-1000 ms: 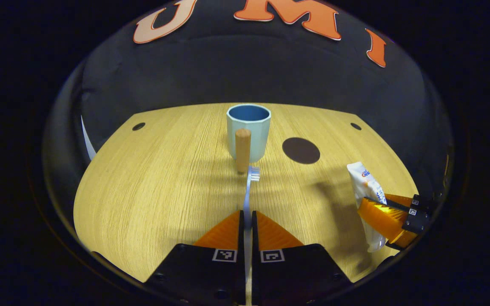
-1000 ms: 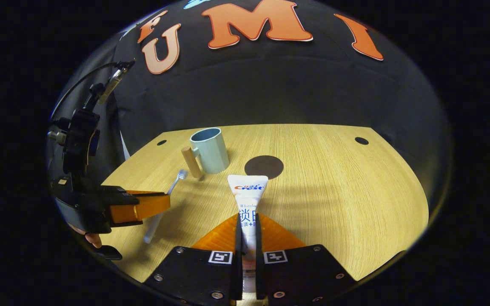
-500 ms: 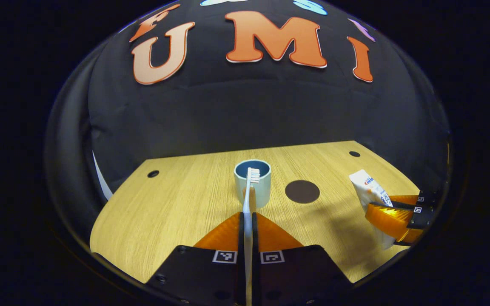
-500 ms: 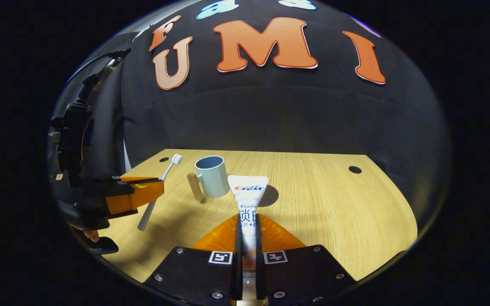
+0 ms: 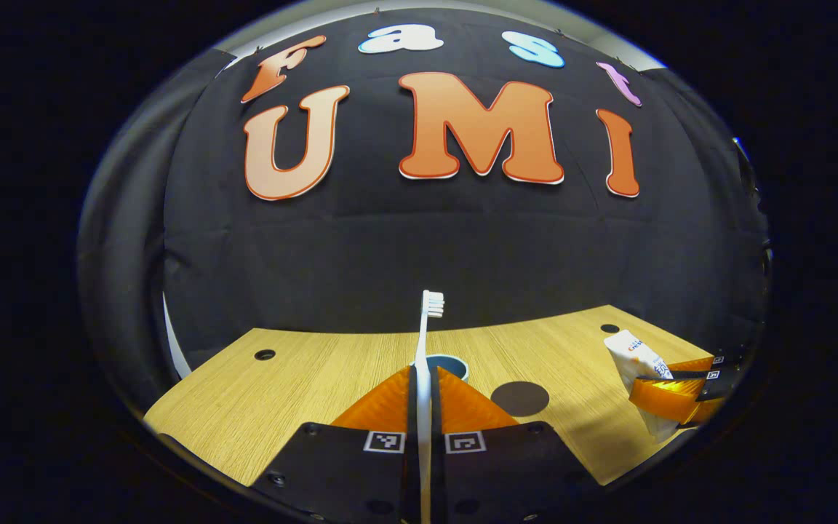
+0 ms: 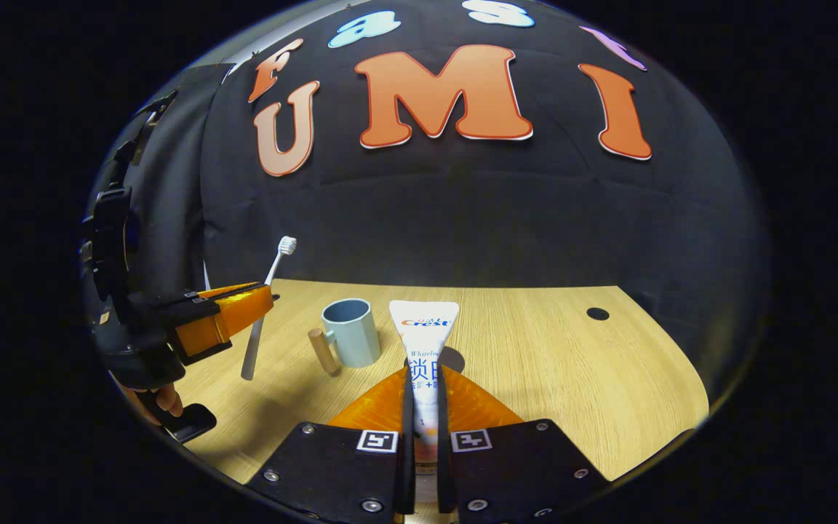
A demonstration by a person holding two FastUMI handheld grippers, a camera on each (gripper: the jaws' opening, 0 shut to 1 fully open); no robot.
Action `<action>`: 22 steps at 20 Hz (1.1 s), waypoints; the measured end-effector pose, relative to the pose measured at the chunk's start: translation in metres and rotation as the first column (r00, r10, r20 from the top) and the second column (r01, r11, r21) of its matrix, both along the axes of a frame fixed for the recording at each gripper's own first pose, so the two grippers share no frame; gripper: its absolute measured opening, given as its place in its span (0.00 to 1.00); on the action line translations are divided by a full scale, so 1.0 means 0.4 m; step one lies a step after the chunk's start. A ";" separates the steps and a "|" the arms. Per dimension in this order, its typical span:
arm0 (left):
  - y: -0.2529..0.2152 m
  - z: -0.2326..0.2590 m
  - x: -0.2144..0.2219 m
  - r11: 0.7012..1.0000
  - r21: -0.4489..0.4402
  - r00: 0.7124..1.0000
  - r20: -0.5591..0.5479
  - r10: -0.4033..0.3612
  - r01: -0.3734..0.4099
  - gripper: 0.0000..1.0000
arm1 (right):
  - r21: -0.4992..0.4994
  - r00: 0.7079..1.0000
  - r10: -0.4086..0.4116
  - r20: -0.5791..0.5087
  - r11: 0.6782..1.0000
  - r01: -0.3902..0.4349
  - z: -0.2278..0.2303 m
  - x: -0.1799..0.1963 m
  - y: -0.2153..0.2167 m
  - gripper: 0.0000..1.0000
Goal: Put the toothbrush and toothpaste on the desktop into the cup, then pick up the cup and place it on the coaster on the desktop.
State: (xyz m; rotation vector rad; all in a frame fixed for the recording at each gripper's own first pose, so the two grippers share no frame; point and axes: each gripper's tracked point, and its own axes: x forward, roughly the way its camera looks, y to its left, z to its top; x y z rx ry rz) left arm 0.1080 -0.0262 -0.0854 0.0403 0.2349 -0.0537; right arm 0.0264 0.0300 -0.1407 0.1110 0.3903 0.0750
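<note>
Toothbrush (image 5: pixel 424 378) handle sits pinched between both fingers of the left claw (image 5: pixel 423 382) at the bottom of the left gripper view, the brush standing upright with its white bristle head raised in front of the dark wall. Just beyond those fingers the blue rim of the cup (image 5: pixel 450 364) peeks out on the wooden counter (image 5: pixel 302 371), and the dark round coaster (image 5: pixel 519 398) lies to its right, apart from it. In the right gripper view the right claw (image 6: pixel 423 386) is clamped on the toothpaste (image 6: pixel 423 342) tube, whose flat crimped end points forward and up, off the counter. Past the tube the pale blue cup stands upright with its wooden handle turned left, the coaster partly hidden behind the tube. Farther left, the left claw holds the toothbrush clear above the counter, beside the cup
</note>
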 end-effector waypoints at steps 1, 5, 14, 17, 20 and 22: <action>-0.003 0.013 0.014 1.000 -0.002 1.000 0.026 -0.002 0.002 0.05 | -0.004 1.000 -0.008 0.021 1.000 0.008 0.018 0.017 -0.013 0.12; -0.005 0.050 0.070 1.000 0.018 0.993 0.116 -0.008 0.006 0.05 | -0.020 0.996 -0.023 0.085 1.000 0.024 0.058 0.044 -0.031 0.12; 0.017 0.108 0.216 1.000 -0.017 0.960 0.279 -0.011 0.017 0.05 | -0.031 0.993 -0.048 0.110 0.998 0.052 0.070 0.109 -0.069 0.12; 0.028 0.128 0.268 0.998 -0.062 0.948 0.318 -0.007 0.029 0.05 | -0.044 0.992 -0.054 0.114 0.997 0.060 0.074 0.131 -0.072 0.12; 0.039 0.134 0.314 0.992 -0.110 0.940 0.340 -0.015 0.055 0.05 | -0.059 0.991 -0.062 0.114 0.996 0.070 0.084 0.148 -0.073 0.12; 0.039 0.130 0.341 0.988 -0.137 0.942 0.334 -0.026 0.076 0.05 | -0.061 0.990 -0.061 0.131 0.996 0.069 0.105 0.161 -0.069 0.12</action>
